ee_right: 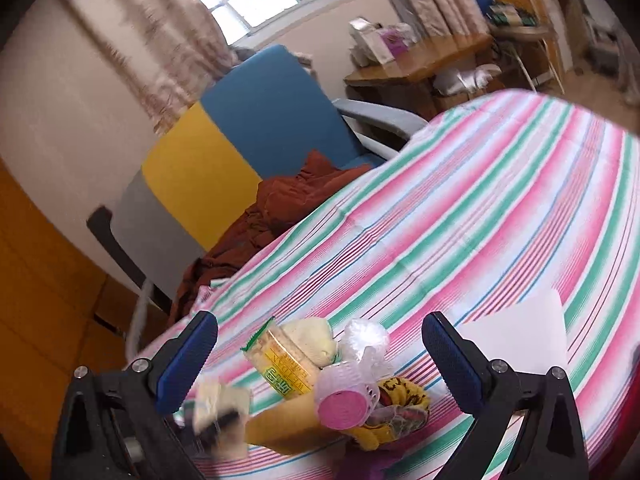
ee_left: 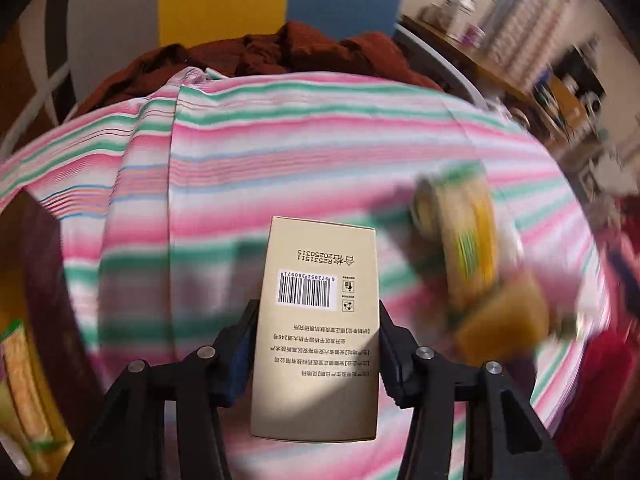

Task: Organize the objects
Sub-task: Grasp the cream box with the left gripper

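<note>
Left wrist view: your left hand-held gripper [ee_left: 318, 344] squeezes a tan box [ee_left: 316, 328] from both sides. The box has a barcode label on top, and the print reads upside down. It hangs above the striped cloth [ee_left: 280, 152] that covers the table. To the right of the box is a blurry yellow and green snack pack [ee_left: 468, 240]. It is too smeared to tell if it lies flat. At the far edge of the cloth sits a bunched-up brown cloth [ee_left: 280, 52].

In the right wrist view, your right hand-held gripper [ee_right: 320, 356] is wide open and has nothing in it. Between its fingers, on the striped cloth, you see a little pile of things. There is a yellow snack pack [ee_right: 280, 360], a pink roller [ee_right: 344, 400] and some crinkly clear plastic [ee_right: 366, 344]. They touch each other. A white sheet [ee_right: 520, 332] lies just beside the right finger. Behind the table stands a chair [ee_right: 240, 128] in blue, yellow and grey.
</note>
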Available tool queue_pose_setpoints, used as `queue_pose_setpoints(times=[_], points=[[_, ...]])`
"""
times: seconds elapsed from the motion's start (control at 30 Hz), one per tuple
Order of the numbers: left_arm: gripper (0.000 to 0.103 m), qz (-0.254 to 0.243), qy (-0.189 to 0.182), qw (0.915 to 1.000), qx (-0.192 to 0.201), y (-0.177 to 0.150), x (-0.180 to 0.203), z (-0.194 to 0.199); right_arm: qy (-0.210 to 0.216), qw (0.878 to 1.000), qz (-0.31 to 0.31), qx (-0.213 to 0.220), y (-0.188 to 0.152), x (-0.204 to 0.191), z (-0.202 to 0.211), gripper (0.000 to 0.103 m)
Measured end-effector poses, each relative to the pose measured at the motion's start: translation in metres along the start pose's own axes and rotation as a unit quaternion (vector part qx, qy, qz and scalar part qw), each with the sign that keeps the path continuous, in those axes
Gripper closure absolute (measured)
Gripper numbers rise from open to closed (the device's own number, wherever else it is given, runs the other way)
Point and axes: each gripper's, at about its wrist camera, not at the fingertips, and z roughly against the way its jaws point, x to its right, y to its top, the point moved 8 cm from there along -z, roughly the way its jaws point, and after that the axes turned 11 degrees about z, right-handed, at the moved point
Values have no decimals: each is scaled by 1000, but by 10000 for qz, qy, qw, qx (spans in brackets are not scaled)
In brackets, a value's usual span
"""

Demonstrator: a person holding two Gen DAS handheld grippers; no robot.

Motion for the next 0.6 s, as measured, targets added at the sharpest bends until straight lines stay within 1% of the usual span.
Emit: queue_pose_setpoints(times=[0.1,0.2,0.27,0.33,0.4,0.5,0.6], points=[[50,-435,-47,9990,51,-31,11,12,87,9997,-218,-94,-1,7,-4,0],[51,-728,-81,9972,135,-57,19,21,119,9992,-206,-328,-7,6,-14,0],[51,-717,-150,9973,94,-67,21,23,121,9985,-118,-521,-12,5,-20,0],[51,-669,-192,9976,52,-75,18,22,34,9969,48,-790,-21,1,-29,0],[51,-623,-217,9978,35,-82,14,22,-34,9949,186,-987,-28,-2,-37,3],[51,-601,-241,9979,82,-87,11,23,-159,9931,287,-1126,-33,-1,-42,4],[51,-601,-275,9978,106,-87,11,23,-243,9926,312,-1148,-35,1,-43,4]])
